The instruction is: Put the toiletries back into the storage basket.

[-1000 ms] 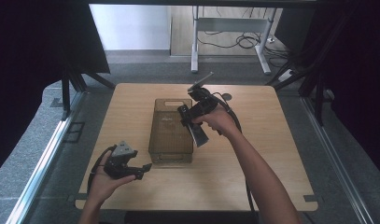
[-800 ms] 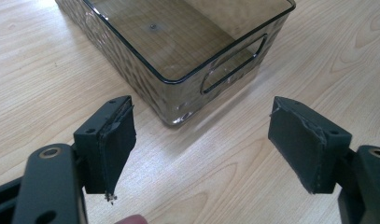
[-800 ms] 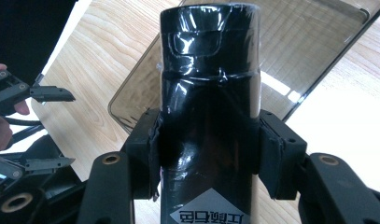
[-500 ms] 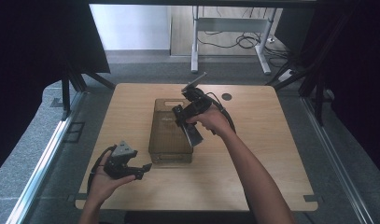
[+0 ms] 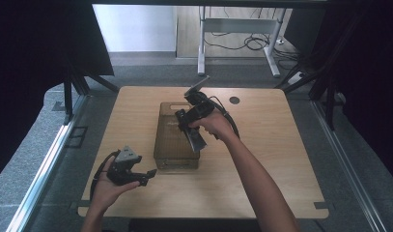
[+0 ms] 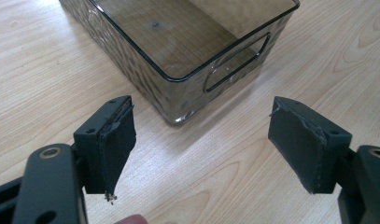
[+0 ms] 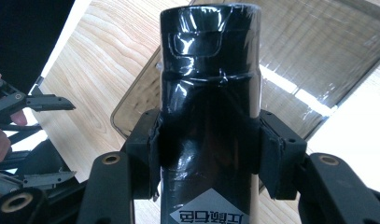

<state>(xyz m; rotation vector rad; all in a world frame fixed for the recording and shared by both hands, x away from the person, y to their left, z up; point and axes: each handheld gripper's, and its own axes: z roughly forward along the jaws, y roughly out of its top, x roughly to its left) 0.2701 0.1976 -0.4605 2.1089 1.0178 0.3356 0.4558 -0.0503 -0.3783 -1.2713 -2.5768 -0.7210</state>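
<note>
A black shiny bottle (image 7: pixel 208 93) wrapped in film, with a grey label near its base, is clamped between the pads of my right gripper (image 7: pixel 208 154). In the high view the bottle (image 5: pixel 196 138) hangs tilted over the right side of a smoky clear plastic bin (image 5: pixel 158 145), which looks to hold nothing, and the right gripper (image 5: pixel 191 120) is above the bin's far half. My left gripper (image 5: pixel 147 175) rests low by the bin's near left corner. Its jaws stand open (image 6: pixel 201 144) with bare table between them, facing the bin's handle cut-out (image 6: pixel 236 63).
The bin stands in the middle of a light wooden table (image 5: pixel 281 145). Bare tabletop lies to its left and right. A cable (image 5: pixel 228 116) trails from the right gripper. Dark curtains and a metal frame surround the table.
The right hand with the bottle has shifted slightly left, further over the bin. The left hand has stayed put.
</note>
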